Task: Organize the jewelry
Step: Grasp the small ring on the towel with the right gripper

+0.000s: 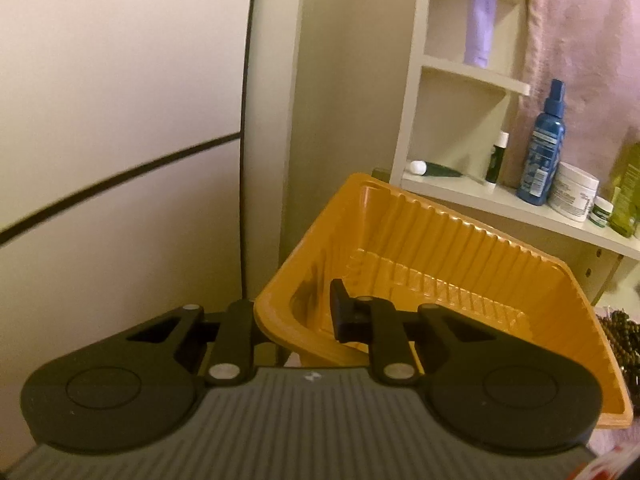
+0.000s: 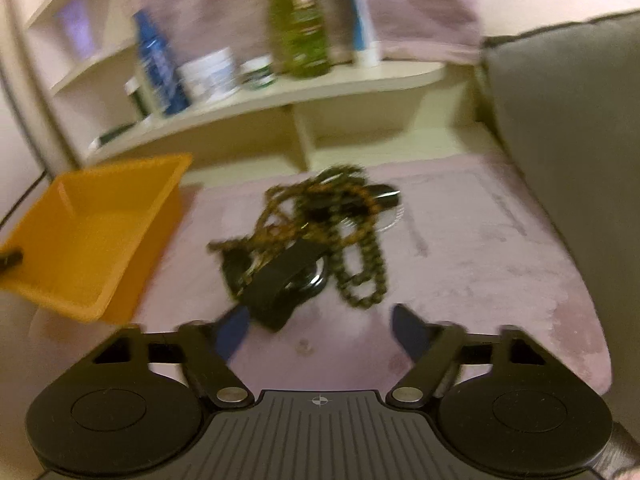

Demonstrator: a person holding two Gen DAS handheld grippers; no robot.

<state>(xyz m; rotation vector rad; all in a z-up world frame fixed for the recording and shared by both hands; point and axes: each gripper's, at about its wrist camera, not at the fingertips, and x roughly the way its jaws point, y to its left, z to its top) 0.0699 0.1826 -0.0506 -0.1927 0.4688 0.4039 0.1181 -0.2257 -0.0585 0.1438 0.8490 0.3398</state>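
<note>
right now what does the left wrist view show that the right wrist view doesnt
Only the left wrist view shows the left gripper clamped on the near rim of the ribbed orange plastic tray.

Only the right wrist view shows the open right gripper, the whole tangle of brown beaded necklaces on the pink fuzzy cover, and a grey cushion.

Both show the tray, empty, and the cream shelf with the blue spray bottle.

Looks like a home bedroom: toiletry bottles [image 1: 543, 148] and cream jars [image 1: 573, 191] on a cream shelf unit [image 1: 472, 196], grey cushion [image 2: 568, 128] beside it.
</note>
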